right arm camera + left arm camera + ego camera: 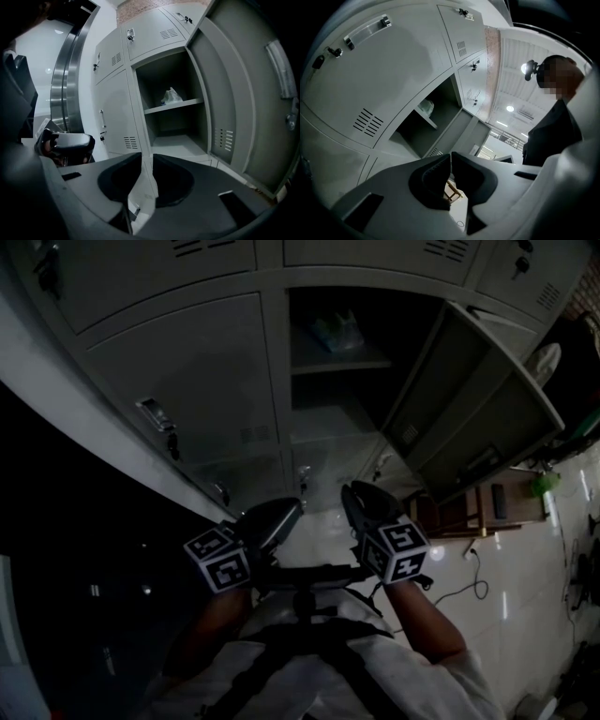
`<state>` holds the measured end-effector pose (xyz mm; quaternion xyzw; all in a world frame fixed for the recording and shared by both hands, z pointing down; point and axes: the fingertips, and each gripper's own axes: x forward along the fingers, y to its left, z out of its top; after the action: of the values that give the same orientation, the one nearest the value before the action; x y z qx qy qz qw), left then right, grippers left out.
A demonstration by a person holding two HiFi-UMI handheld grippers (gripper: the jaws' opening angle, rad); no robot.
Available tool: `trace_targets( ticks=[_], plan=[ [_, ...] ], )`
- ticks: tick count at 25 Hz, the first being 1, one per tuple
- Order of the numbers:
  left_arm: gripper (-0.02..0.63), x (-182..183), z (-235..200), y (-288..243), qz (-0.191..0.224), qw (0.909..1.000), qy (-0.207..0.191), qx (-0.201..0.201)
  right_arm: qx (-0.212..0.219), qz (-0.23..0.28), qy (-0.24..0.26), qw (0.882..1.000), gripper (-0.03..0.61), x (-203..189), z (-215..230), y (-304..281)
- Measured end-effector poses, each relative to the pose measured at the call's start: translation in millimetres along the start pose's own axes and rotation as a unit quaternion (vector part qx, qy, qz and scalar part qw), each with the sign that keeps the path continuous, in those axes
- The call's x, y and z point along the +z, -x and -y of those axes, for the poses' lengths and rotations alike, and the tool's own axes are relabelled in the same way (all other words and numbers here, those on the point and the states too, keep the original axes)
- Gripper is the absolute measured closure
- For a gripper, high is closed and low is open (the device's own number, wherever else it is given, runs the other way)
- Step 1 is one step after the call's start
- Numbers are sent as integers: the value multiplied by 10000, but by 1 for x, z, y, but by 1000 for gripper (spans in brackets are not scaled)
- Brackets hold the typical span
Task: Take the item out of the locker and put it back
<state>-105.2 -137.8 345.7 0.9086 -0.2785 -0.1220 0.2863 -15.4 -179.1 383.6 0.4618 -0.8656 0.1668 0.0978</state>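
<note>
In the head view, the left hand-held gripper (289,510) and the right hand-held gripper (354,495) are seen side by side, low in front of the person's body and well short of the open locker (323,432). The locker door (469,404) is swung out to the right. The item (336,332) is found on the upper shelf (342,364) of that locker, toward the back, and nothing else can be made out inside.

From the right gripper view the item is judged to be a crumpled, pale, partly see-through bag or wrapper. It is expected to be light, soft and easily crushed, with a skin that may slip. What it contains cannot be told. A hold on a raised fold or bunched upper edge is judged best, pinched gently so that the film is gathered rather than flattened against the shelf.

The left hand-held gripper is held about level and rolled to one side, so that the locker is seen slanted in its own view. Its jaws are brought together at the tips, with nothing between them. The right hand-held gripper is pointed slightly downward at the locker front. Its jaws are left a narrow slit apart and are also empty. Both forearms are bent in close to the torso, so a reach forward and upward would be needed before the shelf could be met.
</note>
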Motion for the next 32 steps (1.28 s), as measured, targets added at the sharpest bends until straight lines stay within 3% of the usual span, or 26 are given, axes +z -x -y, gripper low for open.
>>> trace_targets(
  ticks=[18,32],
  plan=[
    [614,41,10,-49,238,9968,-736,209,230,469,589,9969,494,78,22,-8],
    [593,76,15,-92,347,9914,-1248,194,35,794,1107,9907,474,137,45,-36]
  ],
)
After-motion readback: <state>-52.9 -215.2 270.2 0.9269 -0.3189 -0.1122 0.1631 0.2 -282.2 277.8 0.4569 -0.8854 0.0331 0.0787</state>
